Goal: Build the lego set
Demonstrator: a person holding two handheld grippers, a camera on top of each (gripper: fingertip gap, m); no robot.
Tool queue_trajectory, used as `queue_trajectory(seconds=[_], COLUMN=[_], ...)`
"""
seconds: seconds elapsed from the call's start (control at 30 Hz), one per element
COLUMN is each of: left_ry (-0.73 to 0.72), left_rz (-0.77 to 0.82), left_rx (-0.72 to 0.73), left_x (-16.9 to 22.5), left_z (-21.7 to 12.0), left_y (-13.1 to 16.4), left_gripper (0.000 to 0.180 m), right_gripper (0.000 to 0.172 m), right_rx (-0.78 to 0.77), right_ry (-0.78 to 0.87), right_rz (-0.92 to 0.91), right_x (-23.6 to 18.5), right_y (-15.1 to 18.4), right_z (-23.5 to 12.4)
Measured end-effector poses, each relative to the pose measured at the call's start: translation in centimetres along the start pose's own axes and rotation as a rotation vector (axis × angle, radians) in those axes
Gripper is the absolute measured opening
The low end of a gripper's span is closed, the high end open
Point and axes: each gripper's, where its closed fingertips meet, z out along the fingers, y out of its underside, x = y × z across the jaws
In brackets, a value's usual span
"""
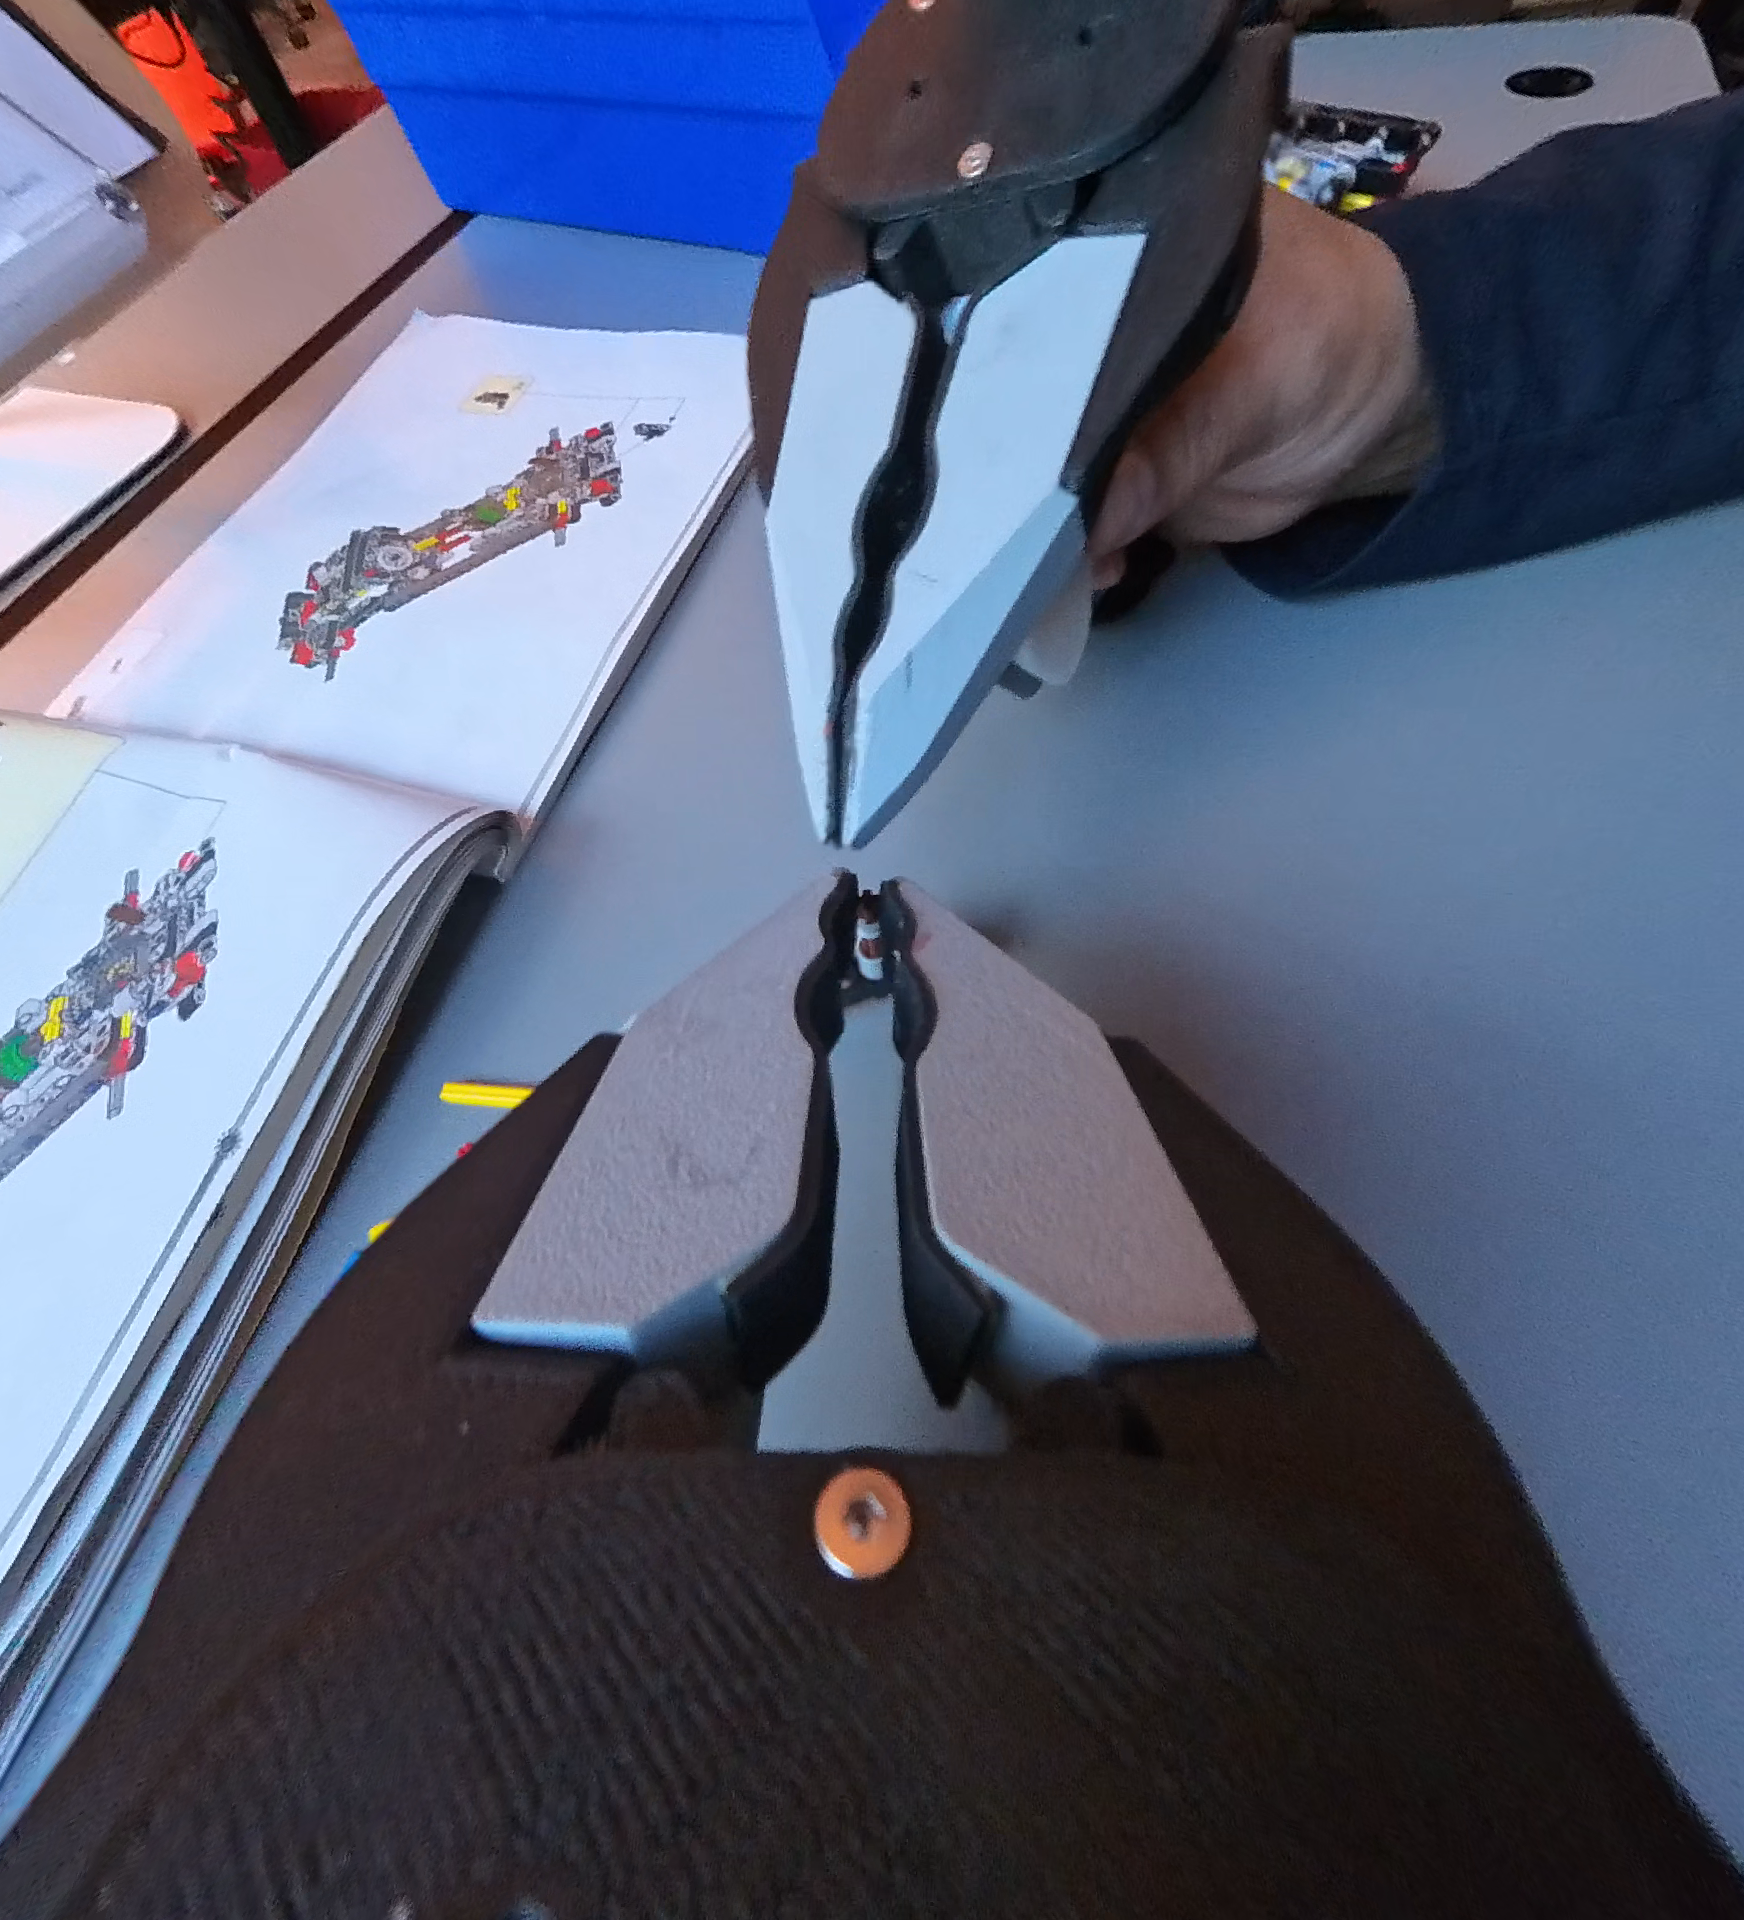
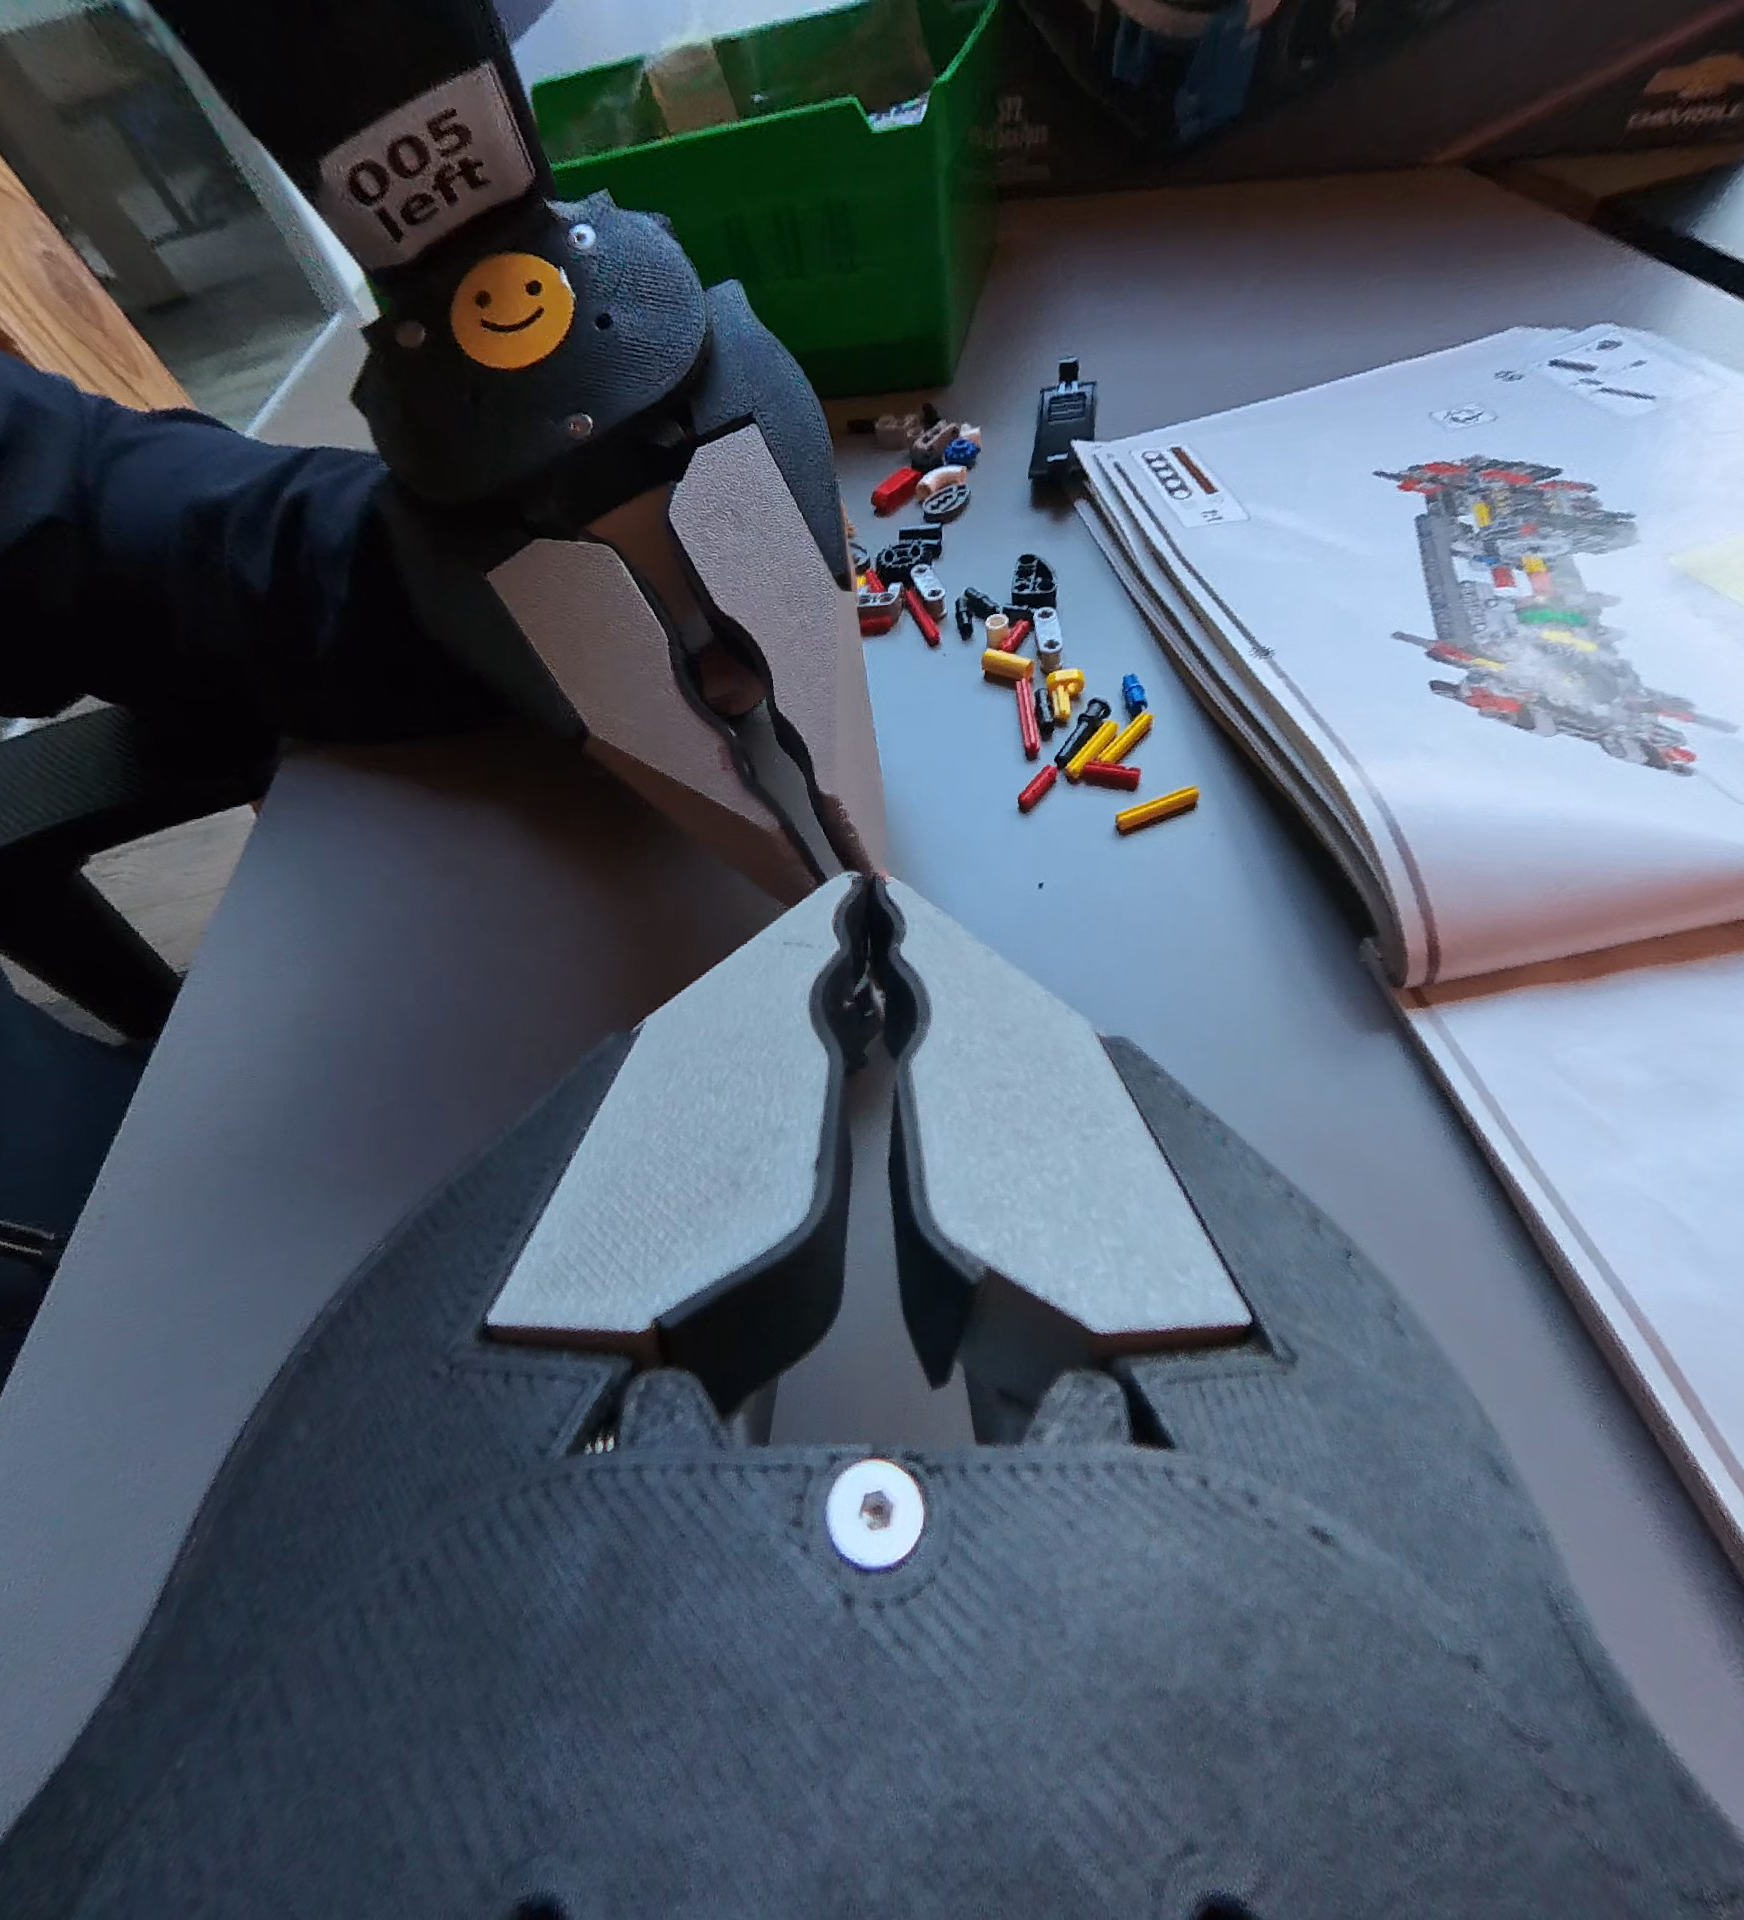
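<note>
My left gripper (image 1: 863, 883) is shut on a small white and brown lego piece (image 1: 869, 940) that sits in the hollow just behind its fingertips. My right gripper (image 2: 868, 883) is shut, with its pads meeting at the tips. The two grippers point at each other, tip to tip and almost touching, just above the grey table (image 1: 1367, 935). The right gripper (image 1: 837, 836) comes down from the top of the left wrist view. The left gripper (image 2: 847, 857) comes in from the upper left of the right wrist view. Loose lego pieces (image 2: 1055, 675) in red, yellow, black and blue lie beyond the tips.
An open instruction booklet (image 1: 224, 935) lies to the left, and also shows in the right wrist view (image 2: 1522, 675). A yellow axle (image 1: 483, 1093) lies by the booklet. A green bin (image 2: 795, 208), a dark set box (image 2: 1367, 83) and a blue bin (image 1: 587, 104) stand at the table's edges. Less than 4 cm separates the two grippers' tips.
</note>
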Motion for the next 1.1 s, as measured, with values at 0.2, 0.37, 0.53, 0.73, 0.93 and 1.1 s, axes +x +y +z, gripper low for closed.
queue_trajectory(seconds=[0.2,0.37,0.53,0.73,0.93,1.1], left_ry=[0.008,0.040,0.090,0.138,0.172,0.187], left_rz=[-0.070,-0.083,-0.110,-0.168,-0.168,-0.182], left_rx=[0.076,0.115,0.159,0.128,0.085,0.072], left_x=[-0.9,-0.6,-0.1,-0.1,-0.1,0.1], left_z=[-0.8,-1.0,-1.2,-1.2,-1.4,-1.3], left_y=[-0.8,-1.3,-1.9,-1.4,-0.7,-0.6], left_gripper=[0.001,0.002,0.002,0.003,0.010,0.005], right_gripper=[0.000,0.014,0.005,0.004,0.004,0.004], right_rx=[0.017,-0.092,-0.105,-0.133,-0.149,-0.179], right_ry=[0.018,0.003,0.034,0.039,0.043,0.040], right_rz=[-0.011,-0.020,-0.083,-0.077,-0.078,-0.088], right_x=[0.2,-0.1,-0.3,-0.4,-0.4,-0.5], right_y=[-0.4,1.4,1.4,1.9,2.1,2.5], right_z=[-0.4,0.7,1.1,1.3,1.4,1.6])
